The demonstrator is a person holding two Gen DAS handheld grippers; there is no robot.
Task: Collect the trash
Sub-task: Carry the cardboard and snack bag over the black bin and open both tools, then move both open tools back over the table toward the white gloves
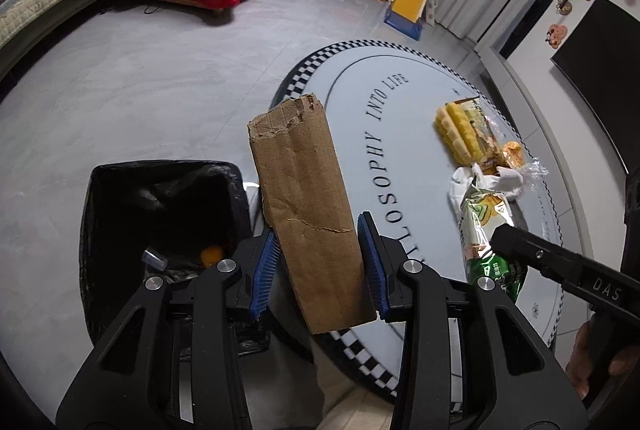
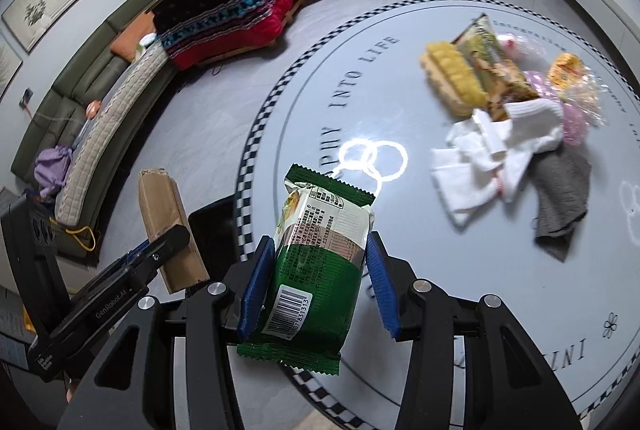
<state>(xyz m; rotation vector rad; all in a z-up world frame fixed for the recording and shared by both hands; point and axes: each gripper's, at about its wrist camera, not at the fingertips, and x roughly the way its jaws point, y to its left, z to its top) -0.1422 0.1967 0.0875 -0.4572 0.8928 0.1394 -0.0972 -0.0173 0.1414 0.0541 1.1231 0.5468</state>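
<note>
Left wrist view: left gripper [image 1: 322, 262] clamps a torn cardboard strip [image 1: 306, 213], carried just right of the black-lined bin [image 1: 116, 213].

Right wrist view: right gripper [image 2: 316, 282] grasps a green snack packet [image 2: 316, 270] above the round rug [image 2: 460, 270]; further litter [image 2: 500, 101] lies far right.

Risk: the tilted cardboard could catch the bin rim and fall outside if released early.

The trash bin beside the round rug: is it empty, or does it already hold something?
Not empty: inside the black-lined trash bin lie an orange object and a small clear piece.
</note>
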